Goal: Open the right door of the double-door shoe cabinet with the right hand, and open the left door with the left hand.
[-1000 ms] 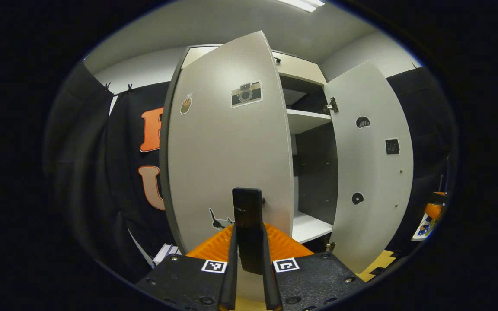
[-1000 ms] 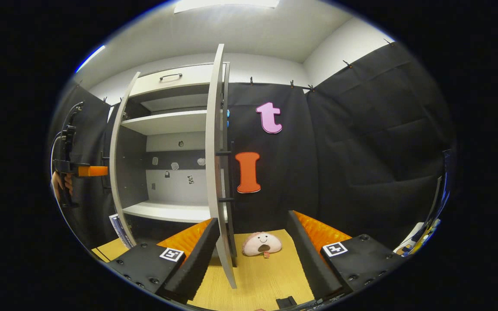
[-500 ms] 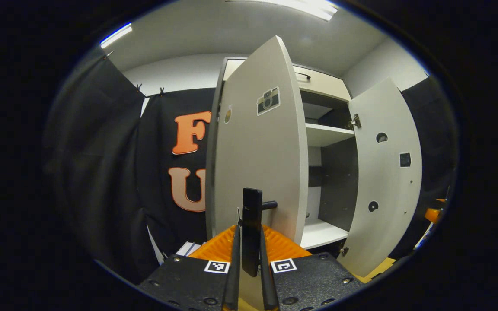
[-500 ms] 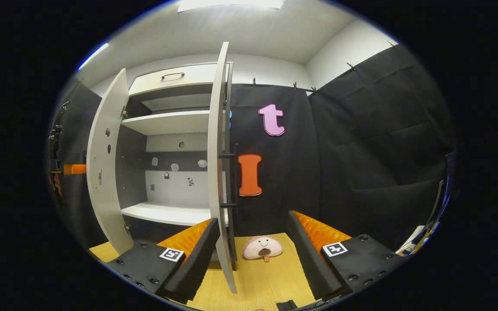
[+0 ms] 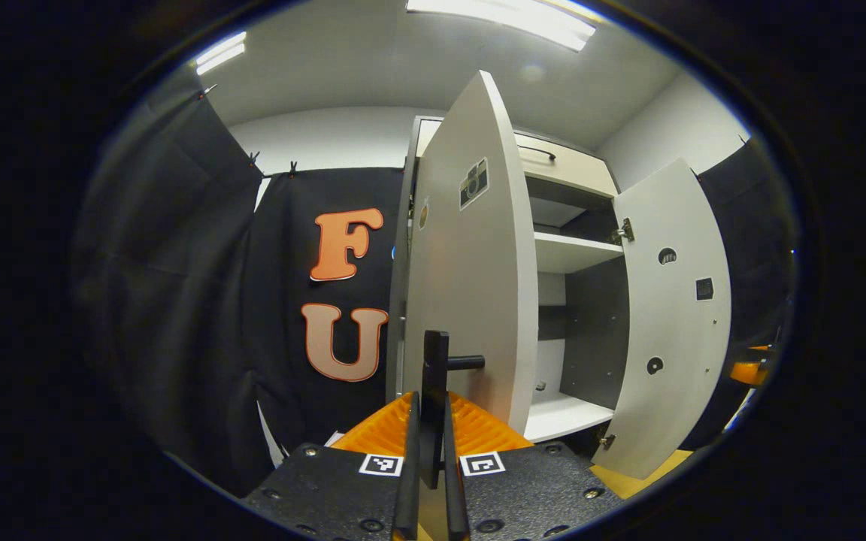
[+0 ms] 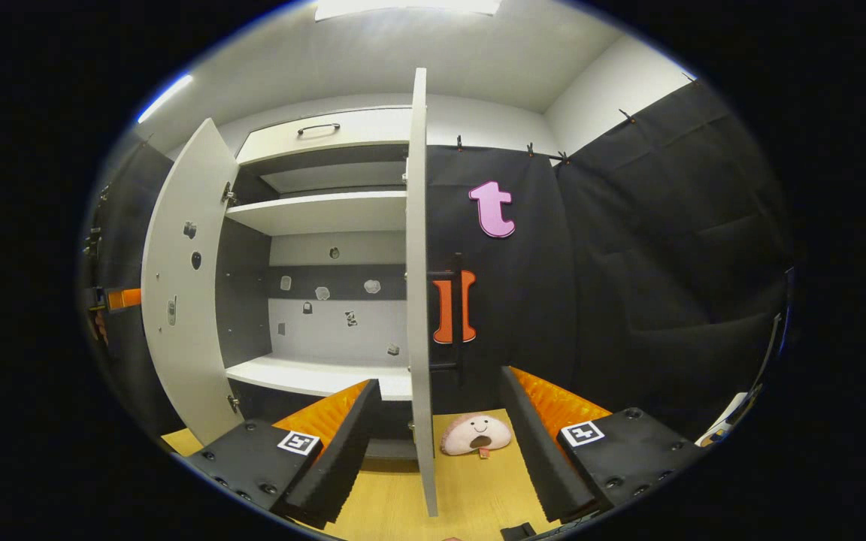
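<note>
**Both doors swung out, left handle clamped**

The cabinet (image 6: 328, 143) is the landmark, standing against the booth's back wall, with 2 white shelves bare inside. Its left door (image 5: 470, 300) stands well open, about square to the cabinet front, and the right door (image 6: 419, 300) hangs edge-on in the right gripper view, also wide open. In the left gripper view that right door (image 5: 673, 323) shows its inner face with small stickers.

Both doors look like stiff, light laminate panels on hinges; I judge they swing freely and will coast if pushed, so a steady pull along the hinge arc is what counts. The place to hold is the black bar handle: the left door's handle (image 5: 434, 391) sits on its outer face near the free edge, and the right door's handle (image 6: 457, 315) runs upright just beyond its edge. The bars look smooth and could slip in a loose pinch.

The left gripper (image 5: 427, 458) has its fingers closed together on the left handle. The right gripper (image 6: 437, 451) has its fingers wide apart, straddling the right door's lower edge without touching it.

On the wooden floor (image 6: 470, 488) just right of the cabinet's base lies a pink plush toy (image 6: 476, 436), near the right door's sweep. Some flat items lie low to the left of the cabinet; too small to tell.
</note>
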A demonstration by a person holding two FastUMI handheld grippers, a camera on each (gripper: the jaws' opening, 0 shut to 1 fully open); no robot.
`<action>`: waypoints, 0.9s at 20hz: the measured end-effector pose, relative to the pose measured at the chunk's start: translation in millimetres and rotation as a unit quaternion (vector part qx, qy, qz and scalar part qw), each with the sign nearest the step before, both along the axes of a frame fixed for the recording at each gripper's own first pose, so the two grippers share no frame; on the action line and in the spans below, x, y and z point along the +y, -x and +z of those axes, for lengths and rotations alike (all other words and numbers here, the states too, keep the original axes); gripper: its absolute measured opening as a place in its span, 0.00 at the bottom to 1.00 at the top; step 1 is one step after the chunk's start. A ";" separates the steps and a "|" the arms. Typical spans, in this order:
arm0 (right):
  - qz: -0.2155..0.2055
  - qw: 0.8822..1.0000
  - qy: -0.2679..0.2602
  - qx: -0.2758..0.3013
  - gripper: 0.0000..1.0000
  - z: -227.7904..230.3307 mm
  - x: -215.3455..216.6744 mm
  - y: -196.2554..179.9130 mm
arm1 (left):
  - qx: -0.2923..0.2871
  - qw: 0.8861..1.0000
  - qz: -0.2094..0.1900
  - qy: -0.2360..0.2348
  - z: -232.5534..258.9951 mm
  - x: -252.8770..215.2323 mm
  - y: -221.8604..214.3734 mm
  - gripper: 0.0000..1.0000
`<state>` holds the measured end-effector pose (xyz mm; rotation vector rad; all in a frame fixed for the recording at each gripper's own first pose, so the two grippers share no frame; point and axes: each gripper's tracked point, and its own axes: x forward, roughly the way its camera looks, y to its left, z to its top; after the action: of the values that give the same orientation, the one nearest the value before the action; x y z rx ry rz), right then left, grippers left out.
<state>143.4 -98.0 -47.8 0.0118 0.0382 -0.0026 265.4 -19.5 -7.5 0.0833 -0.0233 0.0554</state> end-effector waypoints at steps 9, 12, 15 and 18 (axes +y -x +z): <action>-0.030 0.998 -0.051 0.005 1.00 4.5 22.9 5.5 | -0.011 0.999 -0.040 -0.010 2.3 1.2 -6.0 0.05; -0.048 0.998 -0.044 0.017 0.93 -2.9 26.2 9.9 | 0.019 0.998 -0.050 -0.017 -9.8 2.2 4.0 0.07; -0.047 0.998 -0.027 0.016 0.94 -4.1 24.4 20.1 | 0.025 0.999 -0.037 -0.009 -11.6 1.7 19.3 0.07; -0.050 0.999 0.002 0.004 0.94 2.6 3.3 26.5 | 0.024 1.000 -0.006 -0.010 -13.5 4.8 26.0 0.03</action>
<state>116.9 -94.7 -45.2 0.0103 0.0465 -0.1027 239.4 -14.7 -21.0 0.1054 0.0233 0.0417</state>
